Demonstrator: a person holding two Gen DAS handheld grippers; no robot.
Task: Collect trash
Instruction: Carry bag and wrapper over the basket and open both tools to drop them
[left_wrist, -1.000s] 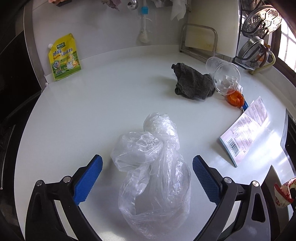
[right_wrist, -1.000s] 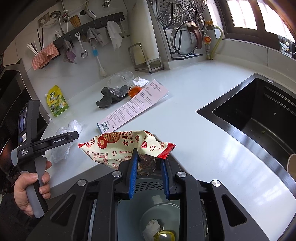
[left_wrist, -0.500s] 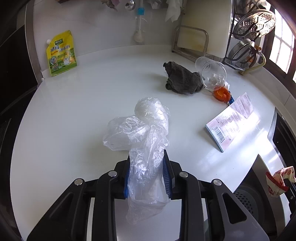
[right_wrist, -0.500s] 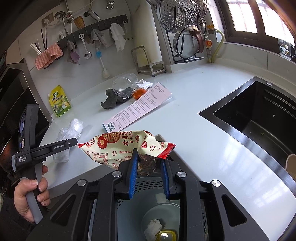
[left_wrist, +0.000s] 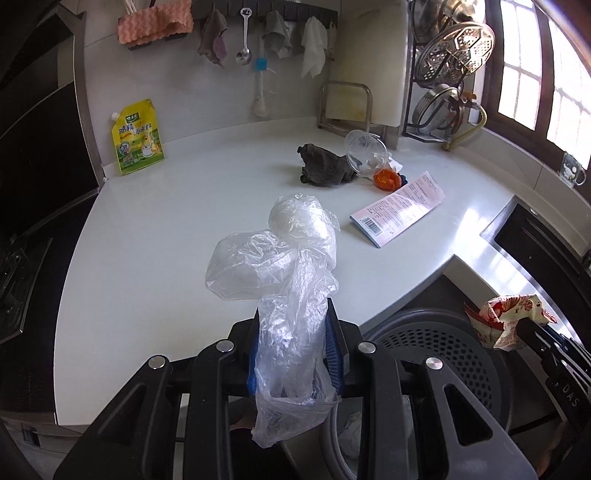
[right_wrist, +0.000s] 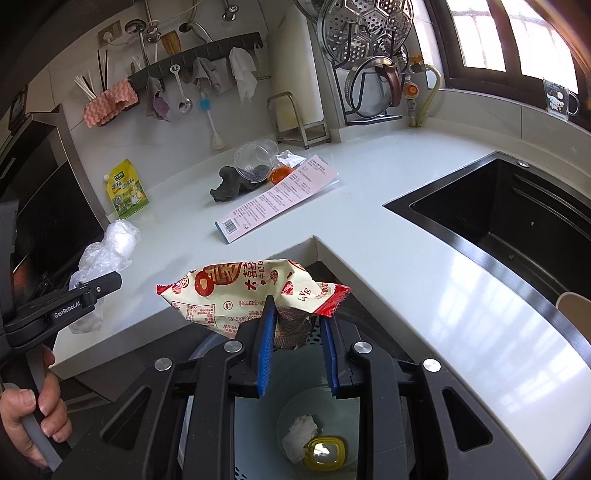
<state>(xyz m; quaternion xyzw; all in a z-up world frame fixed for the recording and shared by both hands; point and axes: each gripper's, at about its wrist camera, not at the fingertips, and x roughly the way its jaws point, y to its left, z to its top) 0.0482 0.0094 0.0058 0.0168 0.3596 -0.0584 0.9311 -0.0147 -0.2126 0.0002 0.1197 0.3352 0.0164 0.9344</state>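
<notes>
My left gripper (left_wrist: 293, 350) pinches the clear plastic bag (left_wrist: 284, 258). My right gripper (right_wrist: 297, 343) clamps the snack wrapper (right_wrist: 251, 291), seemingly above the trash bin (right_wrist: 317, 417).

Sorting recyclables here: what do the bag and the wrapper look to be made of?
Bag: thin clear plastic film, glossy; it crumples and the counter shows through. Wrapper: printed plastic film, probably foil-lined; creased, with a dark inside at the torn end.

Cup (left_wrist: 365, 152) btwn cloth (left_wrist: 325, 170) & box (left_wrist: 399, 208) on counter (left_wrist: 155, 229); bin (left_wrist: 436, 354) below front edge.
</notes>
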